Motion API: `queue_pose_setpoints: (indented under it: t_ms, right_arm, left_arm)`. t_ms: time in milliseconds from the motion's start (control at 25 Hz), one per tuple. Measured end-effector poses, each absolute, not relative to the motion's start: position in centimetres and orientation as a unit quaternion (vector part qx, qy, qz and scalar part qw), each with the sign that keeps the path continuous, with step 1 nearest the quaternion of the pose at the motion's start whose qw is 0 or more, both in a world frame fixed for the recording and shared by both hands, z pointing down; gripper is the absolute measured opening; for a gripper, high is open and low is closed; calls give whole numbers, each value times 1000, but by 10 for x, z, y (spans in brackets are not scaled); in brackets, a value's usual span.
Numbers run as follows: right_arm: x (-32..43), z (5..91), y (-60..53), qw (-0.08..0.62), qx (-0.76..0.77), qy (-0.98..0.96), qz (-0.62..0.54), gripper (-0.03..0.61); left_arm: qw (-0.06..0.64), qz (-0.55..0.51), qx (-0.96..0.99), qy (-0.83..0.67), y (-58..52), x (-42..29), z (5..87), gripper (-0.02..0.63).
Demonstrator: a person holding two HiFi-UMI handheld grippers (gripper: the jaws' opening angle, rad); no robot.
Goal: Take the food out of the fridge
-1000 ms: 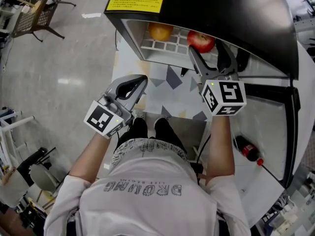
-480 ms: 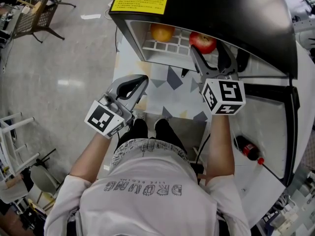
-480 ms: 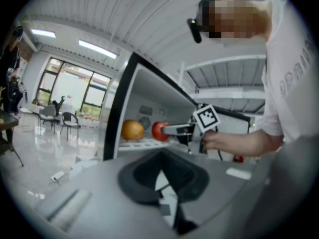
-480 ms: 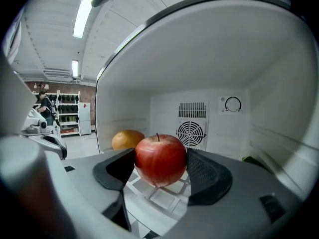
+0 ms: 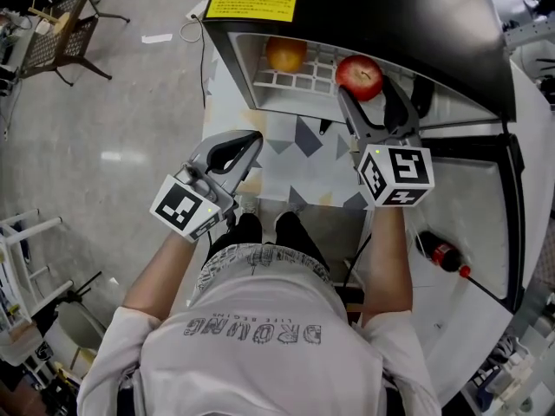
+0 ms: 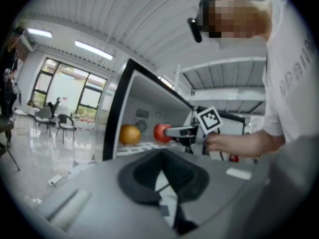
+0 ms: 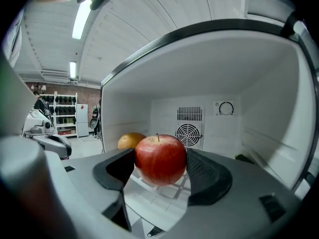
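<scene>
- Apple [image 5: 359,76], red, sits at the front right of the open fridge [image 5: 364,7] in the head view. The right tool [image 5: 368,89] reaches into the fridge, one finger on either side of the fruit. An orange [image 5: 286,53] rests to the left on the white wire surface [image 5: 299,81], apart from the apple. The left tool [image 5: 251,139] hangs outside the fridge, nearer the person and lower left, over a patterned mat [image 5: 295,159]. Its tips are together with nothing between them. A dark bottle [image 5: 442,256] with a red cap lies on the open door [image 5: 473,206] at the right.
- From the left gripper view, the left tool's dark pads [image 6: 179,176] meet at their far end and carry nothing. Beyond them the orange [image 6: 129,134] and the apple [image 6: 160,132] show side by side in the fridge opening. The right tool comes in from the right to the apple, held by a hand [image 6: 234,142].
- From the right gripper view, the right tool is clenched on the apple [image 7: 160,159]; both pads press its sides, stem up. The orange [image 7: 130,140] lies behind and to the left. A round fan grille [image 7: 188,133] and a dial [image 7: 226,108] are on the far wall.
</scene>
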State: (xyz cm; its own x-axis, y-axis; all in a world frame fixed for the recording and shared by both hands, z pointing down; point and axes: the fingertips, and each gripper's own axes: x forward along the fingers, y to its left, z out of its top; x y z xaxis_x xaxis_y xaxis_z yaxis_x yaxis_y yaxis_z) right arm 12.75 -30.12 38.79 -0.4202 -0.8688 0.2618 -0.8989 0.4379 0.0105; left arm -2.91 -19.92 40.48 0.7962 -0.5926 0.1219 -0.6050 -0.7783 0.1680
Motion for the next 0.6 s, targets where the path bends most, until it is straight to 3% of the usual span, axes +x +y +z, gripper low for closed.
queue_pose_setpoints:
  t_ms: [600]
  right_arm:
    - [129,376,-257,103,557,-821,71,304]
  left_arm:
    - [77,23,957,-279,-188,-35,382,6]
